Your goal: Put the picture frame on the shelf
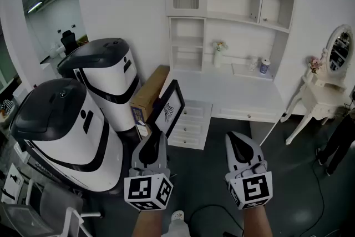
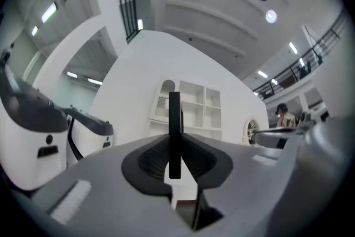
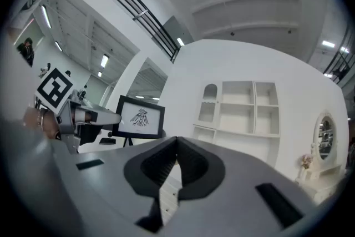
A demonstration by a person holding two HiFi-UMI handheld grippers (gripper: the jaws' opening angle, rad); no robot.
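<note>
The left gripper (image 1: 155,140) is clamped on one edge of the picture frame (image 1: 169,109), which it holds in the air at its 12 o'clock. The right gripper (image 1: 239,144), at the left's 3 o'clock, has its jaws together with nothing between them. Both hands point forward, near level, toward the white shelf (image 1: 222,25), which is at the frame's 1 o'clock.

Both forearms are reaching forward side by side, tools tilting slightly above level. The left hand-held gripper (image 1: 155,137) is pinching the black edge of the picture frame (image 1: 169,105) between its jaws. The right hand-held gripper (image 1: 236,139) is riding empty, jaws pressed together.
</note>
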